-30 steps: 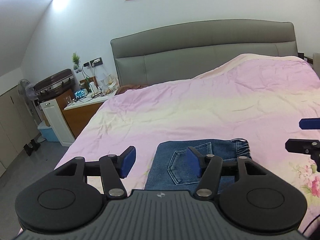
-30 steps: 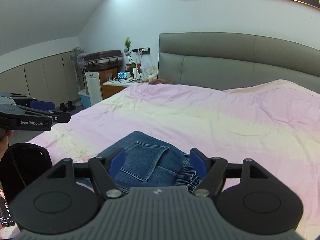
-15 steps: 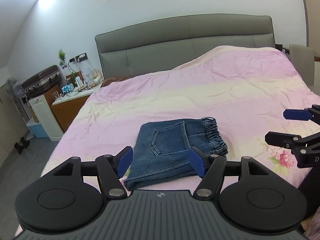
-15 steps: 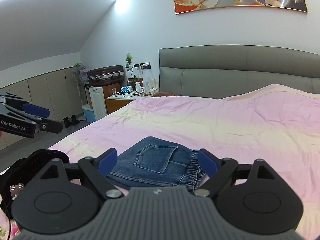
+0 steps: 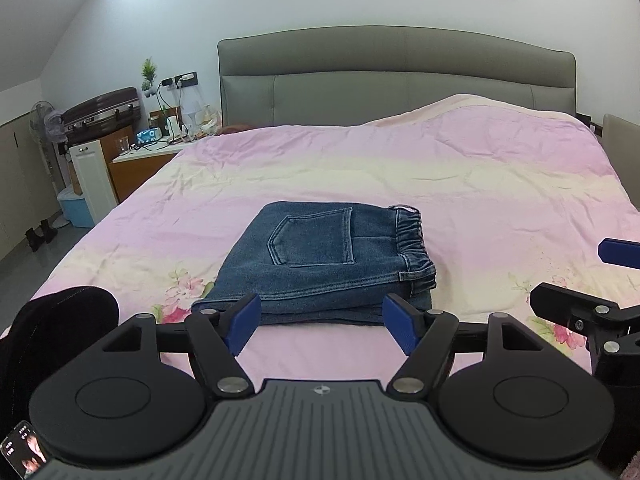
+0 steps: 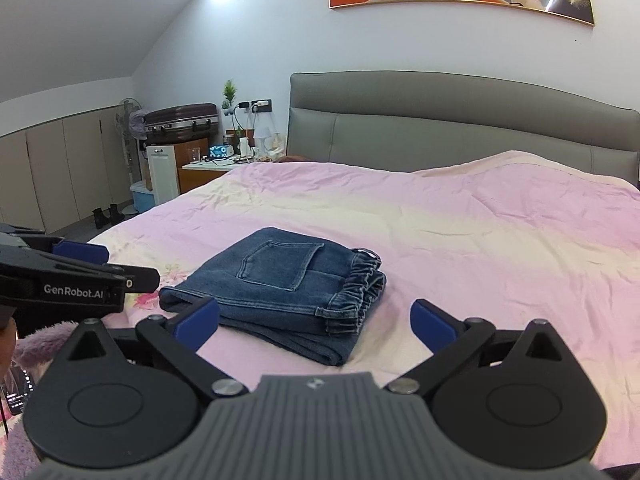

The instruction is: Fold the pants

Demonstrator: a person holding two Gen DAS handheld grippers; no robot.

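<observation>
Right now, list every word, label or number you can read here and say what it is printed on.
"GenRobot.AI": white lettering on the side of the left gripper, seen from the right wrist.
Phone screen at the lower left corner of the left wrist view: its text is too small to read.
Nothing readable on the folded jeans.

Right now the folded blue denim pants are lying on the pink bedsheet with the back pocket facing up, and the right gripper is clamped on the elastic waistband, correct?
Not quite. The right gripper is open, holding nothing; the right wrist view shows its jaws, which have just been opening, short of the folded blue denim pants. The elastic waistband lies free. The pants do lie on the pink bedsheet, back pocket up.
</observation>
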